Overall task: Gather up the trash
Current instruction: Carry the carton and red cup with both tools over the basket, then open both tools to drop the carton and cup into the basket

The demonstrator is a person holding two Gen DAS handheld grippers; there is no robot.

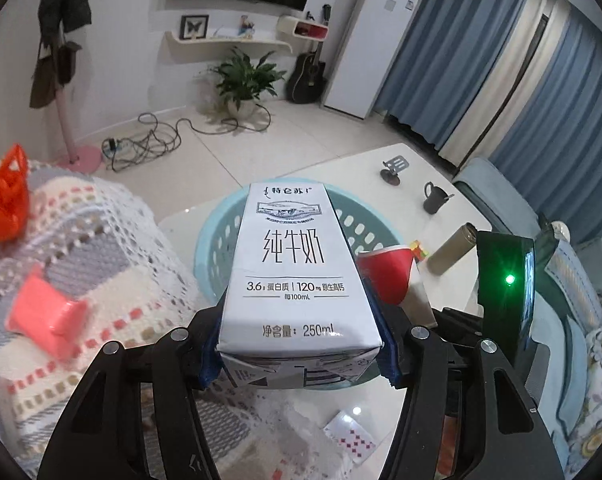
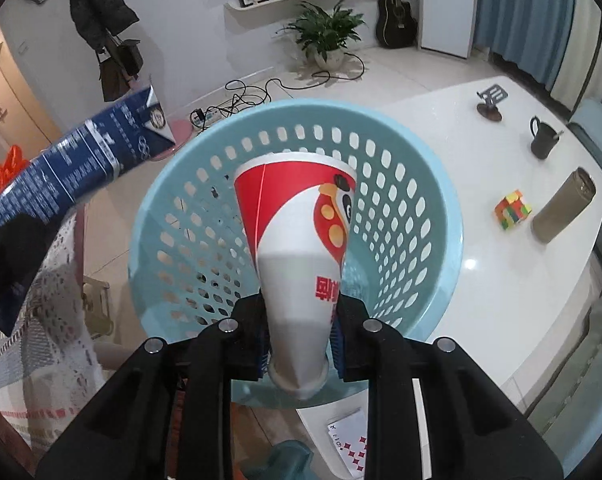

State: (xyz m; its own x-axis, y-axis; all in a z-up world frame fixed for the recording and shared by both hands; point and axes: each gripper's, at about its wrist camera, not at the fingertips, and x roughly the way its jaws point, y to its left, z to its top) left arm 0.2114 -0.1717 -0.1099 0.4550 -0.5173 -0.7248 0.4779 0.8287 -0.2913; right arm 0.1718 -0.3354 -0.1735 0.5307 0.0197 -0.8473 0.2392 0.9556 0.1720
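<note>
My left gripper (image 1: 299,356) is shut on a white 250 ml milk carton (image 1: 295,272) and holds it above the near rim of a light blue perforated basket (image 1: 217,248). My right gripper (image 2: 299,350) is shut on a red and white paper cup (image 2: 301,248), held over the open basket (image 2: 173,216) with its mouth pointing forward. The carton's blue side (image 2: 73,172) shows at the left of the right wrist view. The cup (image 1: 389,276) shows right of the carton in the left wrist view.
The basket stands on a white table (image 2: 501,280) with a colour cube (image 2: 513,209), a tan flask (image 2: 563,206), a dark mug (image 2: 543,140), a phone stand (image 2: 491,102) and playing cards (image 2: 351,440). A crocheted blanket (image 1: 101,240) with a pink item (image 1: 45,316) lies left.
</note>
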